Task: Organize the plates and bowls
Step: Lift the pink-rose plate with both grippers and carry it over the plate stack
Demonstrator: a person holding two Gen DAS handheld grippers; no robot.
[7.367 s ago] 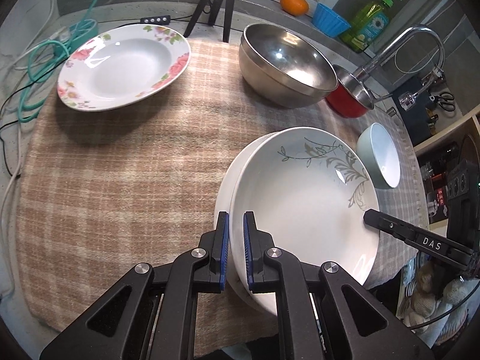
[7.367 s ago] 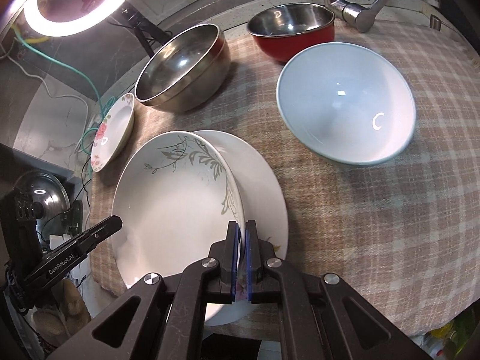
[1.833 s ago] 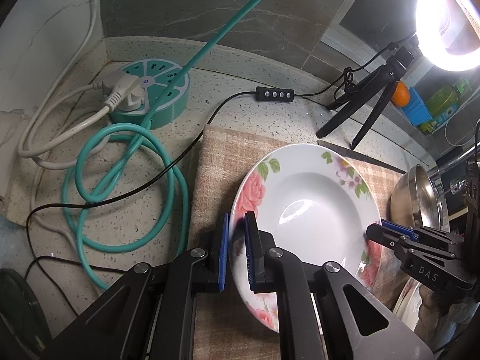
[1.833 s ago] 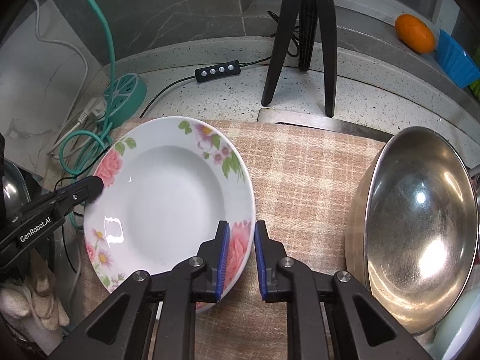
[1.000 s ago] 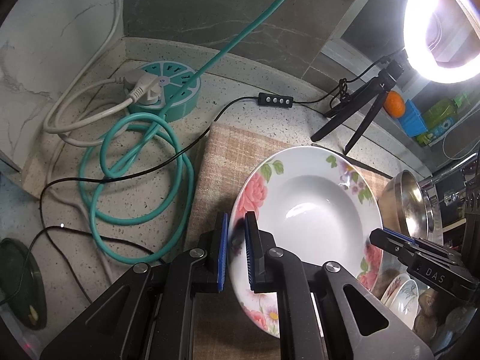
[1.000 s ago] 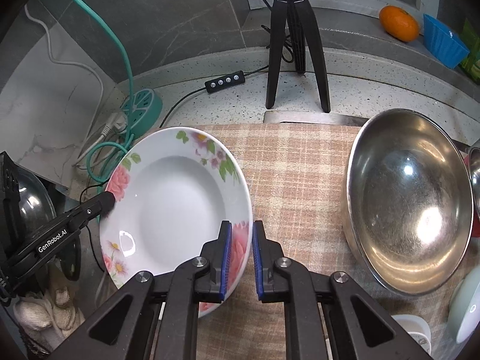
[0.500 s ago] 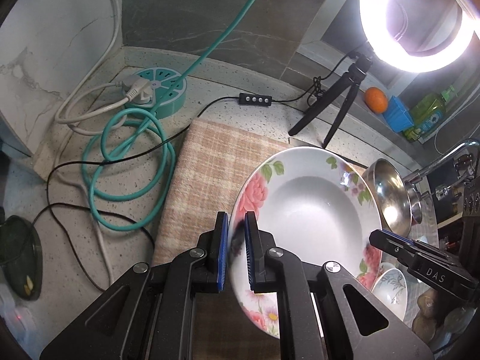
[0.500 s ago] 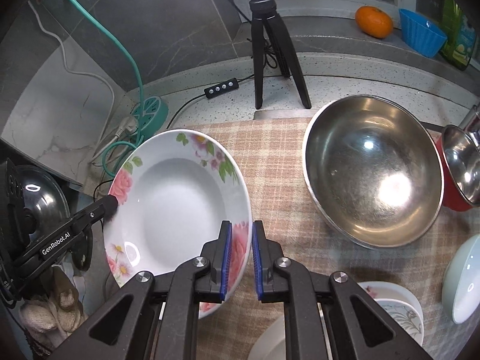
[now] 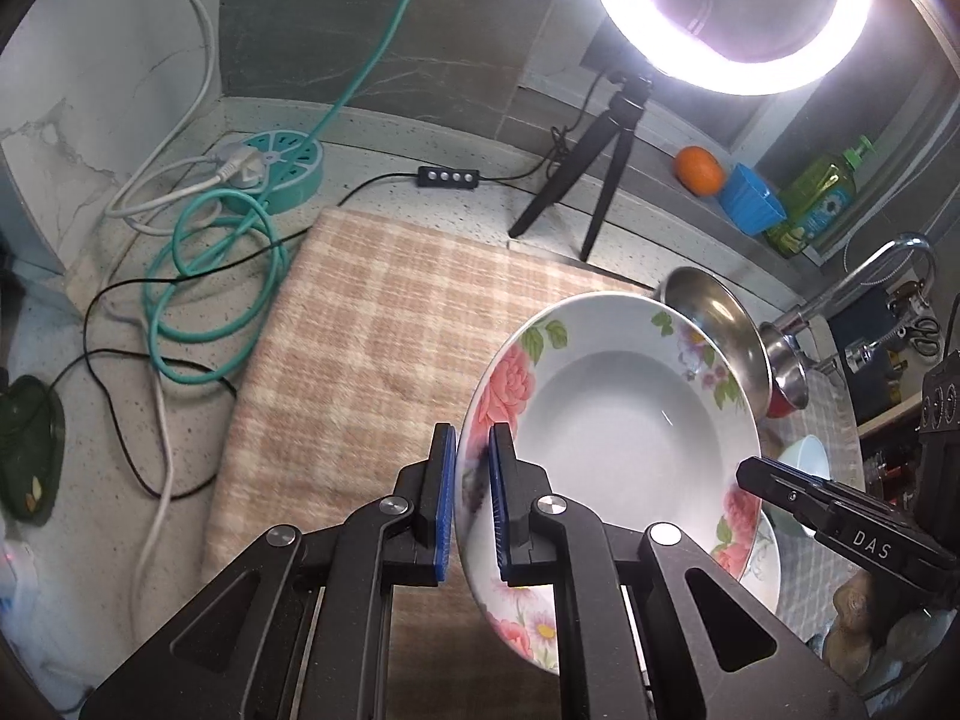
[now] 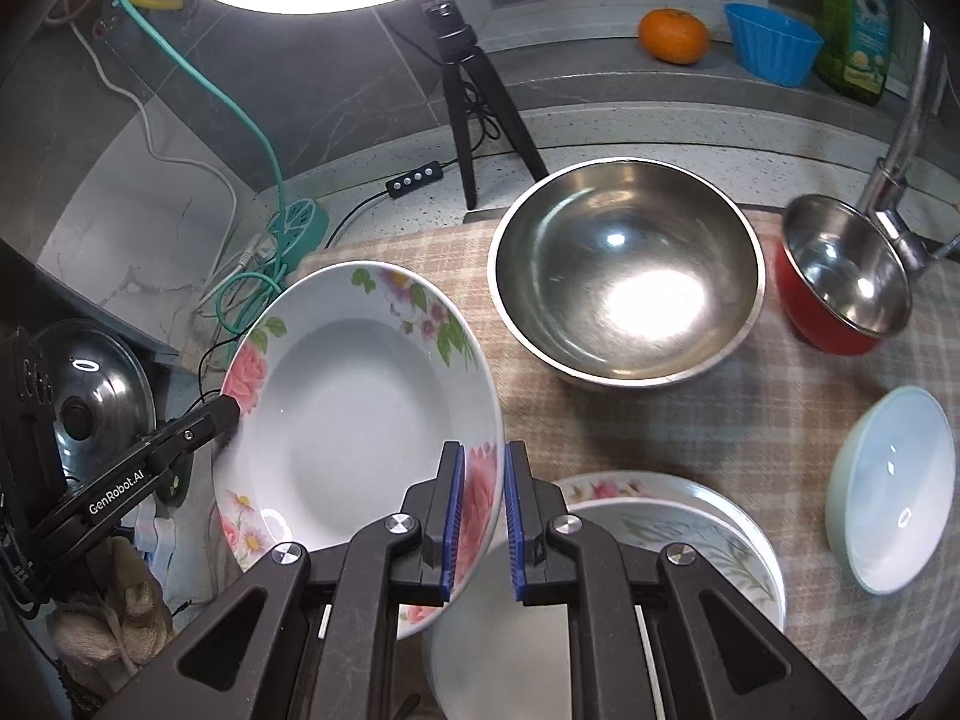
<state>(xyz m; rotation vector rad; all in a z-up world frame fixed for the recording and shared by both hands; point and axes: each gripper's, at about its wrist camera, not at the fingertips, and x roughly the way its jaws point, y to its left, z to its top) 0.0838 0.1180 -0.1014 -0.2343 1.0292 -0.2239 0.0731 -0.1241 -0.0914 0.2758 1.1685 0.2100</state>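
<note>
While each tool pinches the floral plate (image 10: 336,420), lettering reads "GenRobot.AI" and "DAS".

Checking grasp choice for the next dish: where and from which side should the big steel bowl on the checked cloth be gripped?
Grip the steel bowl by its thin upper rim, one finger inside and one outside, coming down from above at the near edge. It sits upright and open, and its rounded wall looks too wide and slick to span. Both grippers, left gripper and right gripper, currently hold the floral plate.

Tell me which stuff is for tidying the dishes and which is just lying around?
For the job: rose plate, plate stack, steel bowl, red bowl, pale bowl.
Lying about: orange, soap bottle, blue cup, ring light, green cable.
</note>
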